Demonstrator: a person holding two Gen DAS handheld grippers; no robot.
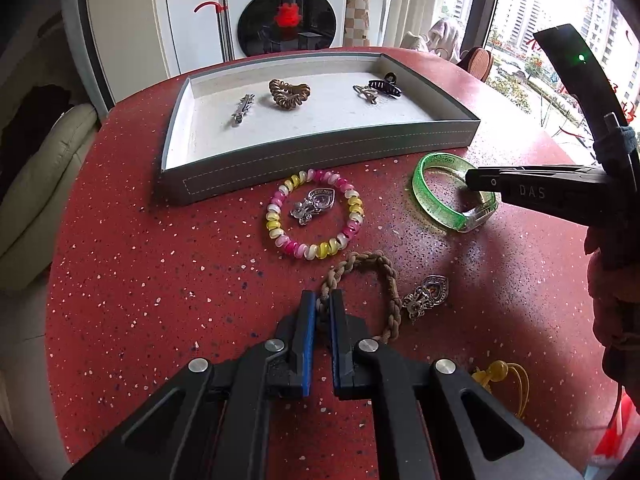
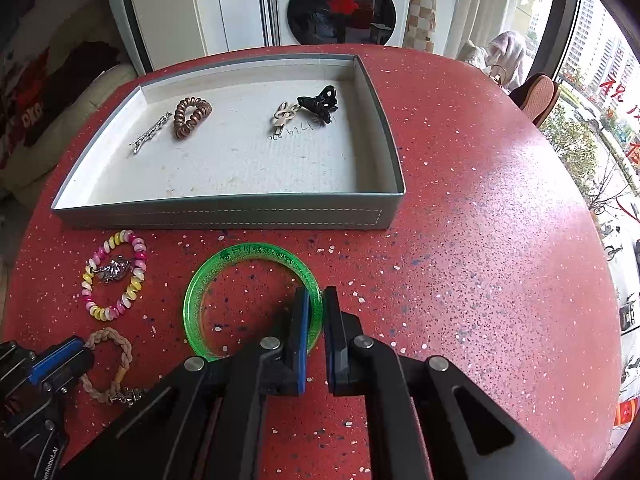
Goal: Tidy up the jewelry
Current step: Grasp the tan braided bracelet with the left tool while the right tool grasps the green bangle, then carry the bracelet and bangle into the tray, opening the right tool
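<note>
My left gripper is shut on the braided brown rope bracelet, which lies on the red table; it also shows in the right wrist view. My right gripper is shut on the rim of the green bangle, also seen in the left wrist view. A pink and yellow bead bracelet rings a silver heart charm. The grey tray holds a brown coil hair tie, a silver clip, a black claw clip and a pale clip.
A second silver heart charm lies beside the rope bracelet. A yellow corded item lies at the table's near right edge. A washing machine stands beyond the table, a window to the right.
</note>
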